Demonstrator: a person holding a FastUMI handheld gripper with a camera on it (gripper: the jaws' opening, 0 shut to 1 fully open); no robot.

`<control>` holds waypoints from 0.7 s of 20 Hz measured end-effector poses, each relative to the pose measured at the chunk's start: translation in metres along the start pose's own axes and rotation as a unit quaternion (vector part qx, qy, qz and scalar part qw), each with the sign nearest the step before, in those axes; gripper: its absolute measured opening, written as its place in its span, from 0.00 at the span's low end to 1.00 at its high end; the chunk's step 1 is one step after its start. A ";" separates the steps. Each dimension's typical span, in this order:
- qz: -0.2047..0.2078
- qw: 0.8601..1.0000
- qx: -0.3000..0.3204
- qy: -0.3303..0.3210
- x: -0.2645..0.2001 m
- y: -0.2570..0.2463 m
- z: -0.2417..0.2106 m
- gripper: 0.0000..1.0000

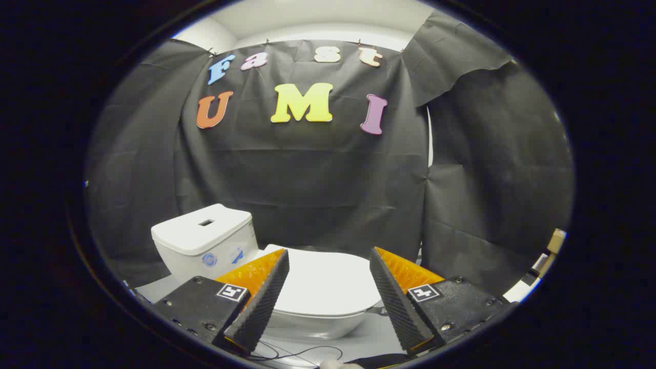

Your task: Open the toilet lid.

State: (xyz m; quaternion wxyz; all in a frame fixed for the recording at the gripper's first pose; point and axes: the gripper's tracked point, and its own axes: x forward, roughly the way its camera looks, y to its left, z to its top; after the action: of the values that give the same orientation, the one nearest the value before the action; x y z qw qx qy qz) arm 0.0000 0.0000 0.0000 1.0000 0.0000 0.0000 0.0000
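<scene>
I can read no text. Two round stickers [209, 260] on the tank [205, 230] are too blurred. My gripper [329, 252], fingers spread apart, bears only square coded markers [231, 292].

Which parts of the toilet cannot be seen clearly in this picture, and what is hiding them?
- Left edge of the closed toilet lid, gripper view: covered by one finger of the open gripper.
- Right edge of the lid: covered by the other finger.
- Hinge between lid and tank: too small and partly behind the finger.
- Stickers on the tank front: too small to make out.
- Base of the bowl: cut off low between the fingers.
</scene>
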 end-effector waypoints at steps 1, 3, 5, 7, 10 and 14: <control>-0.002 1.000 -0.002 -0.002 -0.001 -0.001 0.000 0.99; -0.001 1.000 -0.005 0.000 -0.001 -0.001 -0.002 0.99; -0.001 1.000 -0.005 0.000 -0.002 -0.001 0.000 0.99; -0.004 1.000 -0.008 -0.005 -0.004 -0.002 0.001 0.99; -0.001 1.000 -0.007 -0.009 -0.004 0.000 0.004 0.99; 0.002 1.000 -0.005 -0.009 -0.003 0.002 0.005 0.99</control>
State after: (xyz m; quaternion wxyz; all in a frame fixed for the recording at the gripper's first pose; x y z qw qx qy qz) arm -0.0031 0.0024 0.0052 0.9999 -0.0050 -0.0090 0.0018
